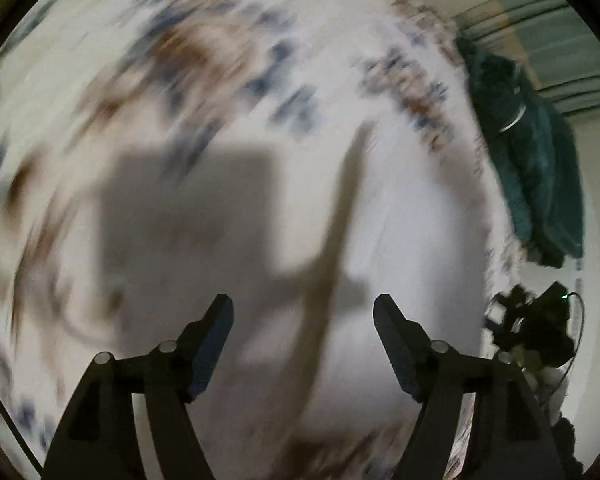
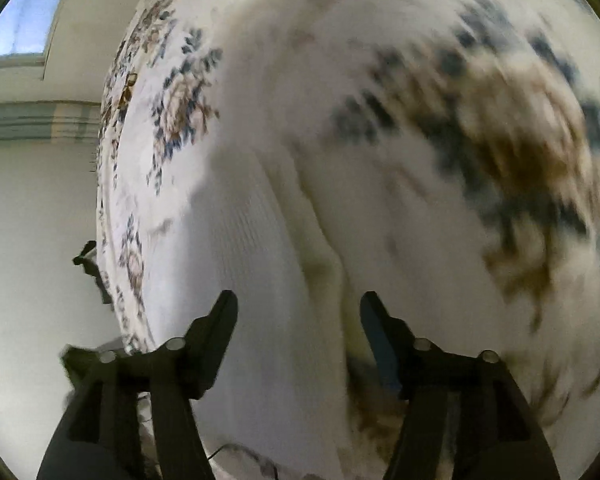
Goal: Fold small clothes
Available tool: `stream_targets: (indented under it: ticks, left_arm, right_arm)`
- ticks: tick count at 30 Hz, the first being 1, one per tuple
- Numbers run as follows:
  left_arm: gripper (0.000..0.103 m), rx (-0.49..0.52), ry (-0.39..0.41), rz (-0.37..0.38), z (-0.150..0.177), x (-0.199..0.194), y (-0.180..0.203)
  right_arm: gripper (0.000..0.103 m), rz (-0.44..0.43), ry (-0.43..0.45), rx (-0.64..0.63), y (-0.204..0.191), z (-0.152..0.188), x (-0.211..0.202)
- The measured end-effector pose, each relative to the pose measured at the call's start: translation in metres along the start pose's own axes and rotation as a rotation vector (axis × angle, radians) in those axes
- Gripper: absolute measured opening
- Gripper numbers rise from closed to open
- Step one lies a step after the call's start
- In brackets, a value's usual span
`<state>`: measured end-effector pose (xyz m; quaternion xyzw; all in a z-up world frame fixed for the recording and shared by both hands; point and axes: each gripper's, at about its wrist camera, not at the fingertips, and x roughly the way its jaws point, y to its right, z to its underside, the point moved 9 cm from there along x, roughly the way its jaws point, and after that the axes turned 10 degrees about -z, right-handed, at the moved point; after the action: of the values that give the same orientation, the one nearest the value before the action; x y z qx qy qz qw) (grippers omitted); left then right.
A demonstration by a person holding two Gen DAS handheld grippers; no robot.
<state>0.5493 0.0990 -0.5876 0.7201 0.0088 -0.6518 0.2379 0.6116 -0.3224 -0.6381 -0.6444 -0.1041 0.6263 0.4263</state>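
Note:
A white ribbed garment (image 2: 252,240) lies on a bedspread printed with blue and brown flowers (image 2: 180,104). A fold or seam runs up its middle. My right gripper (image 2: 299,298) hovers over it, open, with nothing pinched between the fingers. In the left wrist view my left gripper (image 1: 303,302) is also open, above a plain white stretch of cloth (image 1: 400,220). Heavy blur hides that cloth's edges. The shadow of a gripper falls across the cloth. The flowered bedspread (image 1: 188,52) fills the far part of this view.
A dark teal garment (image 1: 536,168) hangs over the bed's right edge. Below it a black device (image 1: 536,324) with a cable sits by the edge. In the right wrist view the bed's edge runs down the left, with pale floor (image 2: 32,220) beyond and a window (image 2: 24,12) up high.

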Motion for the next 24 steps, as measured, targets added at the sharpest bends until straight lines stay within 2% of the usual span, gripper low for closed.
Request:
stream_targets:
  ticks: [4,6,8,10,11,16,19,22,24]
  left_arm:
    - [0.071,-0.037,-0.121,-0.091,0.081,0.019,-0.037]
    - [0.071,-0.036,-0.144,-0.101,0.102,0.029,-0.043]
    - [0.079,-0.012,-0.101,-0.109,0.104,0.036,-0.041]
    - [0.103,-0.031,-0.103,-0.077,0.1,0.044,-0.036]
    - [0.103,-0.044,-0.109,-0.07,0.098,0.049,-0.034]
    - [0.103,-0.134,-0.128,-0.205,0.09,0.063,-0.037]
    - [0.103,-0.133,-0.148,-0.269,0.088,0.068,-0.033]
    - [0.103,-0.143,-0.169,-0.258,0.085,0.057,-0.028]
    - [0.103,-0.17,-0.142,-0.191,0.08,0.036,-0.022]
  right_arm:
    - [0.068,-0.017,-0.034,0.074,0.025,0.047,0.0]
    - [0.068,-0.022,-0.052,0.096,0.036,0.069,0.003]
    - [0.068,-0.017,-0.06,0.115,0.046,0.081,0.008]
    - [0.068,0.021,-0.064,0.115,0.058,0.088,0.012]
    - [0.068,0.037,-0.058,0.112,0.062,0.088,0.012]
    - [0.068,0.031,-0.027,0.122,0.063,0.082,0.006]
    - [0.068,0.019,-0.005,0.127,0.059,0.072,-0.002]
    - [0.068,-0.015,0.017,0.112,0.049,0.059,-0.011]
    - [0.068,-0.063,0.025,0.097,0.04,0.05,-0.016]
